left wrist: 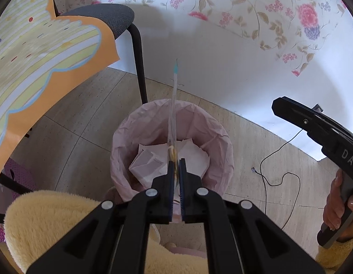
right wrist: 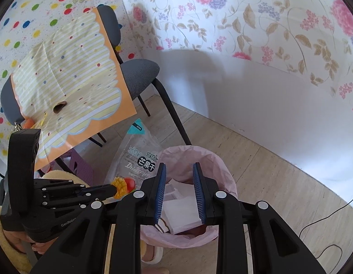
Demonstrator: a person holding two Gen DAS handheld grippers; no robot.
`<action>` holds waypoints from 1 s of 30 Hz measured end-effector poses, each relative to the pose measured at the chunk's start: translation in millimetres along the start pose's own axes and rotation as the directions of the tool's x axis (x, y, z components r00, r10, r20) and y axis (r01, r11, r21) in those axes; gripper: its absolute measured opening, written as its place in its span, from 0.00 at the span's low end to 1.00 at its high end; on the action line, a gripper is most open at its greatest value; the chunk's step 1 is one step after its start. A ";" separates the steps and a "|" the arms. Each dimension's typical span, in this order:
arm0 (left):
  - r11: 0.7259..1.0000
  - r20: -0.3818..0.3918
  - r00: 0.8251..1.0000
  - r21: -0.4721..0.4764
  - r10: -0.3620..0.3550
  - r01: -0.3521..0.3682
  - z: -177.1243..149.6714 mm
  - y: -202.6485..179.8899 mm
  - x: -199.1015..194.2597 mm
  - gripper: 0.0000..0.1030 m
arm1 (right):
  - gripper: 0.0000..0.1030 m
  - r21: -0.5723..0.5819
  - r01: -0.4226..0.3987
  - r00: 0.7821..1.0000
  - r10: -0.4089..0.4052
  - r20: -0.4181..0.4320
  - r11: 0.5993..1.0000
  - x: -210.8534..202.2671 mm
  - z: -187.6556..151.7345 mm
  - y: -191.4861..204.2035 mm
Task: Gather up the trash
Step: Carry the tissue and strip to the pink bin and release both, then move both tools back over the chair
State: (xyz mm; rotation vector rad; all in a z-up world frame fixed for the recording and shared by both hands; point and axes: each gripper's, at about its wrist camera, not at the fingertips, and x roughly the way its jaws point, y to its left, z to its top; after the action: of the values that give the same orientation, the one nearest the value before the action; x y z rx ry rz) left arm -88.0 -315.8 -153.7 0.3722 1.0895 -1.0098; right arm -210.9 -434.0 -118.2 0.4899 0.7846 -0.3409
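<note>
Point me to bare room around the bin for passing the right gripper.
Bare tan tile floor lies between the pink-lined round bin, white wall and thin black cable. Crowded on the bin's other side: left gripper holding the clear dried-mango bag, grey chair, draped striped tablecloth.

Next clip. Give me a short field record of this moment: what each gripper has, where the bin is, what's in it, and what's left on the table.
left gripper: shut on dried mango bag, held over the bin
right gripper: open, nothing between the pads, above the bin
bin: on the floor, pink liner, beside the chair
bin contents: white paper
table: striped cloth with a small brown scrap
stage: bag not yet dropped
</note>
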 end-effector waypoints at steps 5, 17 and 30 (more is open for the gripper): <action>0.999 0.027 0.999 -0.004 0.042 -0.042 6.9 3.6 -0.3 0.30 | 0.29 -0.001 0.000 1.000 0.001 0.010 1.000 -0.1 1.6 -0.7; 0.989 0.089 0.986 -0.071 0.138 -0.132 0.2 26.6 -27.2 0.37 | 0.29 -0.016 -0.001 1.000 0.001 -0.020 1.000 -3.1 -4.8 13.2; 0.922 0.232 0.910 -0.268 0.344 -0.281 -35.0 94.4 -133.3 0.53 | 0.32 -0.213 -0.173 0.985 0.170 -0.033 0.962 1.5 30.9 111.9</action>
State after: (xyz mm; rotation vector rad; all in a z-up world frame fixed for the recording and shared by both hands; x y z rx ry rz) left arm -42.4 -176.3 -74.0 0.2027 0.8478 -0.6170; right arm -139.7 -357.2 -68.0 0.3539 0.7770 -0.0896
